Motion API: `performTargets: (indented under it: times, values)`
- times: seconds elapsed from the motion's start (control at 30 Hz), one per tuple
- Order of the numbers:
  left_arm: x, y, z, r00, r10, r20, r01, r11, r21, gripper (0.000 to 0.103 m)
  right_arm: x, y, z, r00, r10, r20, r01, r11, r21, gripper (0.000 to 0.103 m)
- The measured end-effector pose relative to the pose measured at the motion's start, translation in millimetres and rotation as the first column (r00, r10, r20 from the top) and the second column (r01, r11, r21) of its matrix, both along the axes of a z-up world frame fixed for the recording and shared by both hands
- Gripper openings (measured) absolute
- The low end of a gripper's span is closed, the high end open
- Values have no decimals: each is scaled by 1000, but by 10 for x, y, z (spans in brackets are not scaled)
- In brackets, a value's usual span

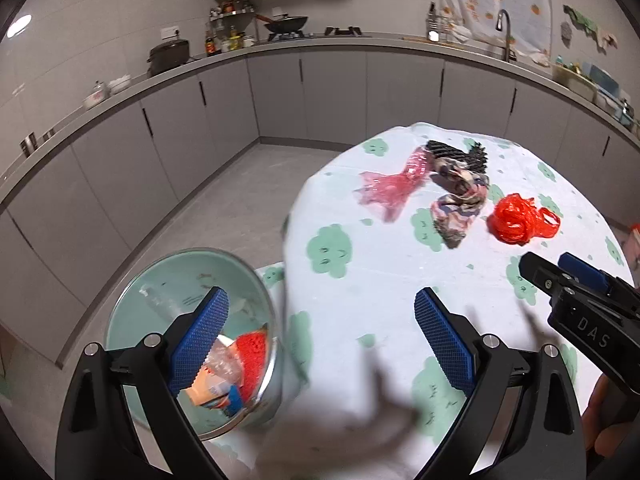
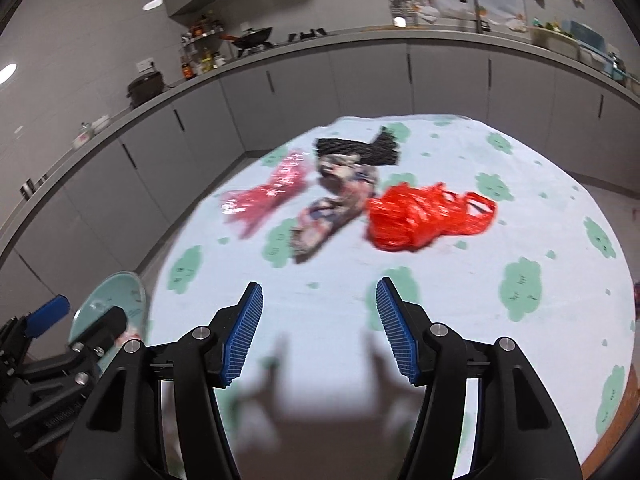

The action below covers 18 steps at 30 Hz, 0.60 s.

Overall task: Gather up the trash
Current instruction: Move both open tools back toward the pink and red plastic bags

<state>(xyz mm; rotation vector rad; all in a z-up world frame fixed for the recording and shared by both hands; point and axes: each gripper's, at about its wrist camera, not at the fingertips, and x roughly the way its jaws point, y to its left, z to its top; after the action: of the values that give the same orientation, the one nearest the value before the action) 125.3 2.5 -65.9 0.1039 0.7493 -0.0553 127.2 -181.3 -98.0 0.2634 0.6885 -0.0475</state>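
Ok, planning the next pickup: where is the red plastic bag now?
The red plastic bag lies on the tablecloth, right of the patterned wrapper, ahead of the right gripper.

We see a crumpled red plastic bag (image 2: 424,216), a pink plastic wrapper (image 2: 268,196), a patterned wrapper (image 2: 336,204) and black netting (image 2: 360,148) lying near one another on the worktop (image 2: 440,320). A pale green bin (image 1: 168,296) beside it holds wrappers.

1. The tablecloth (image 2: 440,280) is pale blue-white with green cloud shapes.
2. One plastic bag (image 2: 424,216) is bright red, another (image 2: 268,196) translucent pink.
3. The crumpled wrapper (image 2: 340,204) is multicoloured (blurred); the net (image 2: 360,148) black.
4. The bin (image 1: 168,292) is mint green.
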Motion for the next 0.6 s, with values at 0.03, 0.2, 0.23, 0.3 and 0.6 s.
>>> performTargets:
  times: [0.03,0.2,0.23,0.3,0.6]
  values:
    - [19,-43,-10,1000,-8,-1,8,1000,3,93,-6,-58,-22,1000,-11,-4,11,1000,0,59]
    - [129,-228,-80,999,-45,-19,45,999,6,93,-38,-442,-158,995,-90,-38,91,996,10,59]
    - [153,-270,-99,998,-54,-22,54,999,6,93,-36,-538,-190,993,-110,-47,110,994,12,59]
    - [195,-348,-132,997,-69,-26,70,998,10,93,-22,-663,-231,989,-133,-58,134,991,14,59]
    - [471,-621,-241,991,-120,-54,121,993,15,93,240,-934,-237,986,-156,-66,158,987,15,59]
